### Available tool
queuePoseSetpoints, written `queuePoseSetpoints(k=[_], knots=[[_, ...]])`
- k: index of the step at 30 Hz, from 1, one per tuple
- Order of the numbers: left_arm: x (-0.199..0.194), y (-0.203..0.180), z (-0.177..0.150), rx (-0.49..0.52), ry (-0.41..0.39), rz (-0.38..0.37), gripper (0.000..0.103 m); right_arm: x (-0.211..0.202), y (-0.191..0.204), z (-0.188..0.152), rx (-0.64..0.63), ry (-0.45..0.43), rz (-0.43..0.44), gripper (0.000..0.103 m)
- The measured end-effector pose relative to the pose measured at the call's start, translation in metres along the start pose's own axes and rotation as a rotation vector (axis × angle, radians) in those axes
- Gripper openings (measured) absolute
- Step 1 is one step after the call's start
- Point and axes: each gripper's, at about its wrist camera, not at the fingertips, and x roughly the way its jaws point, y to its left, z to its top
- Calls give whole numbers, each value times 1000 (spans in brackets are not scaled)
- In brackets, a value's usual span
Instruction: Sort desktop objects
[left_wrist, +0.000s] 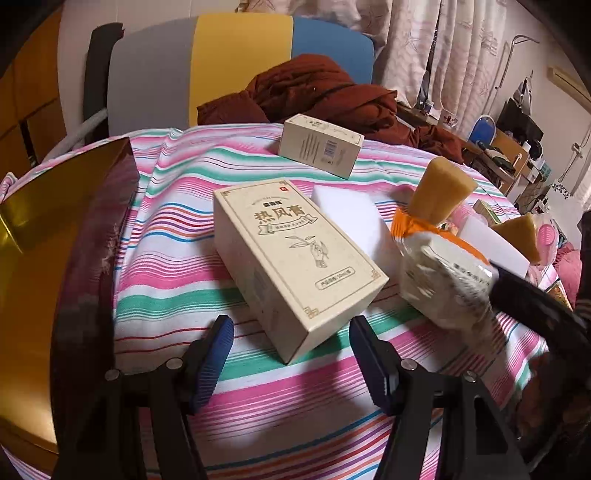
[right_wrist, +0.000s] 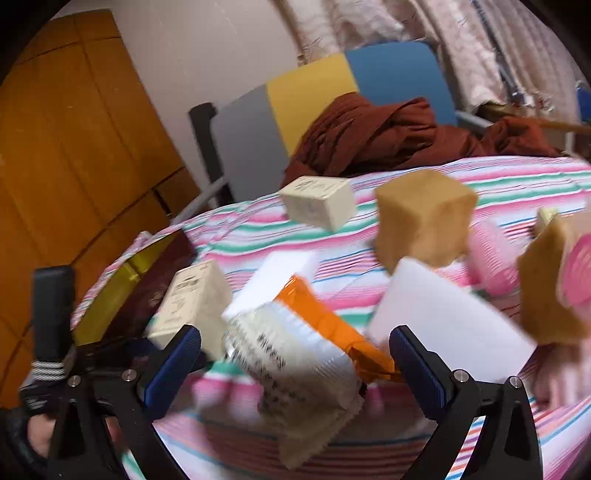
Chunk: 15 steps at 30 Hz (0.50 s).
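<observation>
A cream box with Chinese lettering lies on the striped cloth, just ahead of my open, empty left gripper. A smaller cream box sits farther back. A white sponge lies behind the big box. An orange-and-white snack packet lies between the jaws of my open right gripper; it is blurred and I cannot tell whether the pads touch it. The packet also shows in the left wrist view. Tan sponge blocks and a second white sponge lie around it.
A gold and dark red box stands at the left table edge. A dark red garment is piled at the back by a grey, yellow and blue chair. Pink round items lie at the right.
</observation>
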Motion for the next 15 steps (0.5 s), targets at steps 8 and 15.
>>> queuePoseSetpoints(k=[8,15], knots=[[-15,6,-3,-53,-26,-53,67,-13,24,-21,-51,23,31,103],[-23,3,-3,-51,-40,-68,67,3,41,-20,-207,-1,-201,103]])
